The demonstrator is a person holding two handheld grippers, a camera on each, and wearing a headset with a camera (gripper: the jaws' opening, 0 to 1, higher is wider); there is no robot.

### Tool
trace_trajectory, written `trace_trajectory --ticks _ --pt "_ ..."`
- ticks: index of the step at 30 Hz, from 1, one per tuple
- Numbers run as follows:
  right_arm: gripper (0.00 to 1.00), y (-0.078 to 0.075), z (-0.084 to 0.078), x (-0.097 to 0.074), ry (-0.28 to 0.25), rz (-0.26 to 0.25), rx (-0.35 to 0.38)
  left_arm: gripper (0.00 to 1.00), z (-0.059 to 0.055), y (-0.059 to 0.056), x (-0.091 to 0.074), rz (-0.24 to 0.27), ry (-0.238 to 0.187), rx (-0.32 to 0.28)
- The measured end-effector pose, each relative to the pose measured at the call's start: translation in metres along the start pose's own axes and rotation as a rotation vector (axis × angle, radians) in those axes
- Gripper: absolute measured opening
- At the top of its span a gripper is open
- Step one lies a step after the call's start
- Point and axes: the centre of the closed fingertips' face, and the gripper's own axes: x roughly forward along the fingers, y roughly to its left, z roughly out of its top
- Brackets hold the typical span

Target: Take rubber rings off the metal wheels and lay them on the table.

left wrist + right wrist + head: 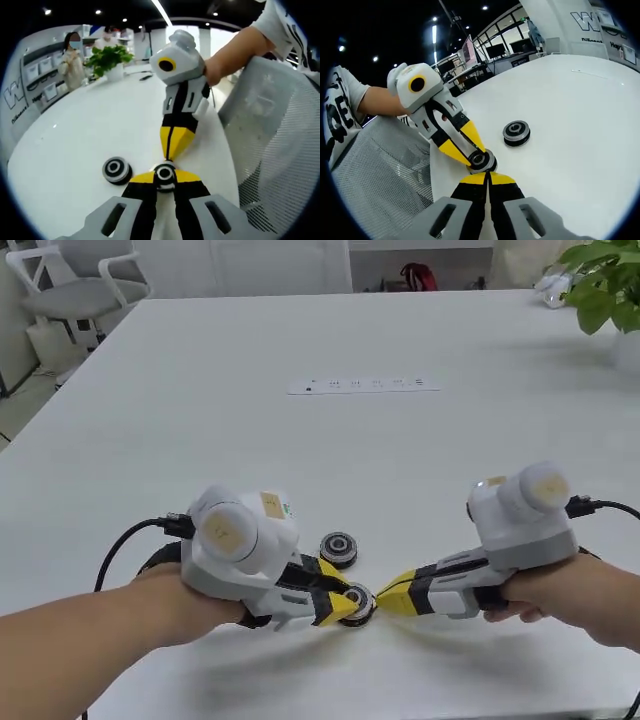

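Both angled inward, low over tabletop (pixel 300 440): left hand-held gripper (pixel 343 594) clamps wheel (pixel 359 602); right hand-held gripper (pixel 389 598) closed, tip touching it.

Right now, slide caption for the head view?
Left gripper grips a metal wheel, right gripper at its rim; second wheel lies nearby.

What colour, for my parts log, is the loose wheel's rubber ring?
The rubber ring is black; clearest in the right gripper view.
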Motion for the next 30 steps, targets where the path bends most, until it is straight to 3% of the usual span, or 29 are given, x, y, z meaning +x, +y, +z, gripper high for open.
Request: trace_trajectory --ticks 4,13,22,30 --pt "0.0 0.0 0.004 -0.001 -0.024 0.002 0.036 0.12 0.0 0.0 0.001 0.003 0.008 0.003" --pt "0.0 0.003 0.009 0.0 -0.039 0.0 0.036 0.12 0.0 0.0 0.001 0.01 0.029 0.017" --pt "0.0 0.011 0.01 0.002 -0.021 -0.008 -0.016 0.11 0.0 0.001 0.001 0.007 0.044 0.013" --pt "0.0 0.008 0.011 0.002 -0.027 -0.007 -0.054 0.11 0.0 0.0 0.001 0.009 0.051 0.009"
